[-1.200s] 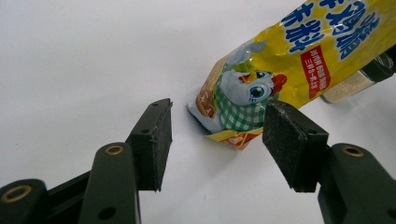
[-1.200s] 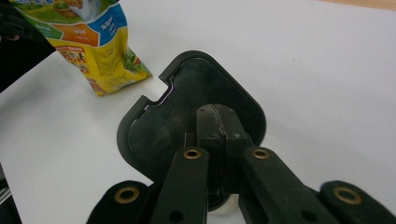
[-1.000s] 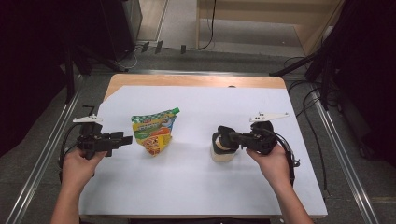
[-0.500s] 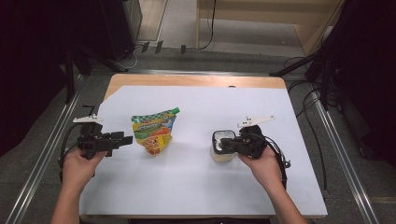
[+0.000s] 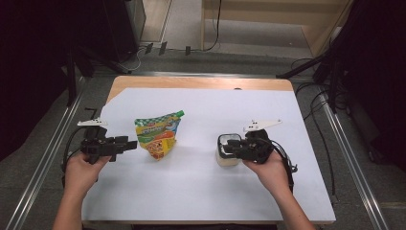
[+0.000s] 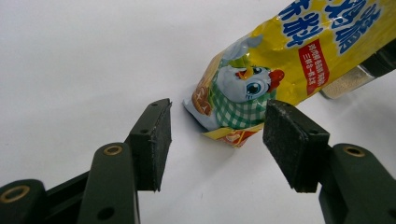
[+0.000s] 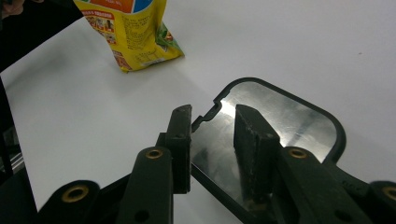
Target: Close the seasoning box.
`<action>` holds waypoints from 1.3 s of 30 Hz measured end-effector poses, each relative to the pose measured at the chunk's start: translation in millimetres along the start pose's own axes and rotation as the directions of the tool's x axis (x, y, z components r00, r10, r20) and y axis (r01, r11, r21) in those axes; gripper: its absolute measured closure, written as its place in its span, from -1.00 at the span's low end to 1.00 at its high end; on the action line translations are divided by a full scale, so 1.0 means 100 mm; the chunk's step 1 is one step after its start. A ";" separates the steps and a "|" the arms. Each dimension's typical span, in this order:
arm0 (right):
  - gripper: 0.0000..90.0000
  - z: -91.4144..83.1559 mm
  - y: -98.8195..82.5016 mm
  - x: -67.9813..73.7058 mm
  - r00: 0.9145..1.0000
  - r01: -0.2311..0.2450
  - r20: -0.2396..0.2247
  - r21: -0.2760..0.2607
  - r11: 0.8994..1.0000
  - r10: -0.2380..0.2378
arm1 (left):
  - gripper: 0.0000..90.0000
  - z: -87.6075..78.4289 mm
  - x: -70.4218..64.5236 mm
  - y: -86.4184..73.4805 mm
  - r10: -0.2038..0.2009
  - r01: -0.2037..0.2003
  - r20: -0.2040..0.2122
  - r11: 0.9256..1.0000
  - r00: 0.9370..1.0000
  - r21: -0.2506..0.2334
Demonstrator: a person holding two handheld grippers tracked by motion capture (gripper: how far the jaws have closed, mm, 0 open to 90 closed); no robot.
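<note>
A yellow snack pouch (image 5: 155, 134) with a cartoon chick lies on the white table cover (image 5: 191, 191), left of centre. My left gripper (image 5: 125, 143) is open just left of it; in the left gripper view the pouch's lower corner (image 6: 233, 116) sits just ahead of the gap between the two pads (image 6: 154, 135). A small pale container (image 5: 225, 160) with a black-rimmed shiny lid (image 7: 280, 121) stands right of centre. My right gripper (image 5: 231, 147) is over it, jaws partly open and straddling the lid's near rim (image 7: 205, 119).
The wooden table edge (image 5: 201, 82) shows along the far side. Metal rails (image 5: 349, 158) run along both sides, with cables on the floor to the right. The pouch (image 7: 135, 32) stands beyond the container in the right gripper view.
My right gripper has shifted left and slightly toward me, coming over the container's lid. The left gripper and the pouch have stayed put.
</note>
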State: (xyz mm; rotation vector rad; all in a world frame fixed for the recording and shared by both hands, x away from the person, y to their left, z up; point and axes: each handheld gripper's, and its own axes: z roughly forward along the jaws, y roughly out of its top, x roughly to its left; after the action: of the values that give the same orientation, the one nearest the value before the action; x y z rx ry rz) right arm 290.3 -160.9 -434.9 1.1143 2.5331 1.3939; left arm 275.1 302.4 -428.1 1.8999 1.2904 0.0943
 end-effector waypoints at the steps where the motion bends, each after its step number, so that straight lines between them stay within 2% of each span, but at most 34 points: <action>1: 0.48 -0.01 0.00 -0.01 1.000 0.002 0.000 -0.002 1.000 -0.002 | -0.05 0.00 0.00 0.00 0.000 0.000 0.000 1.000 1.000 0.000; 9: 0.28 -0.15 0.00 -0.17 0.999 -0.025 0.040 -0.040 0.999 0.026 | -0.05 0.03 0.00 0.01 0.004 -0.004 0.003 1.000 1.000 0.009; 12: 0.24 -0.20 -0.02 -0.23 0.998 -0.021 0.056 -0.053 0.998 0.024 | -0.06 0.03 0.00 0.01 0.004 -0.004 0.003 1.000 1.000 0.008; 18: 0.22 -0.31 -0.07 -0.35 0.995 -0.054 0.079 -0.080 0.995 0.060 | -0.06 0.03 0.00 0.01 0.001 -0.001 0.001 1.000 1.000 0.007; 20: 0.18 -0.36 -0.10 -0.42 0.992 -0.069 0.095 -0.092 0.993 0.077 | -0.06 0.03 0.01 0.01 0.001 -0.001 0.001 1.000 1.000 0.008; 26: 0.08 -0.43 -0.21 -0.56 0.986 -0.061 0.147 -0.117 0.991 0.078 | -0.06 0.05 0.00 0.02 0.003 -0.003 0.001 1.000 1.000 0.012; 39: -0.02 -0.49 -0.44 -0.80 0.971 -0.117 0.192 -0.131 0.984 0.141 | -0.07 0.08 0.02 0.04 -0.001 0.001 0.006 1.000 1.000 0.016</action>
State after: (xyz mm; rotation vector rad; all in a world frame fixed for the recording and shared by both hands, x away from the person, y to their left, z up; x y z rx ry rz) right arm 306.8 -259.4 -461.2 1.3433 2.2456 1.3620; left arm 282.8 299.2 -431.5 1.9123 1.2911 0.0775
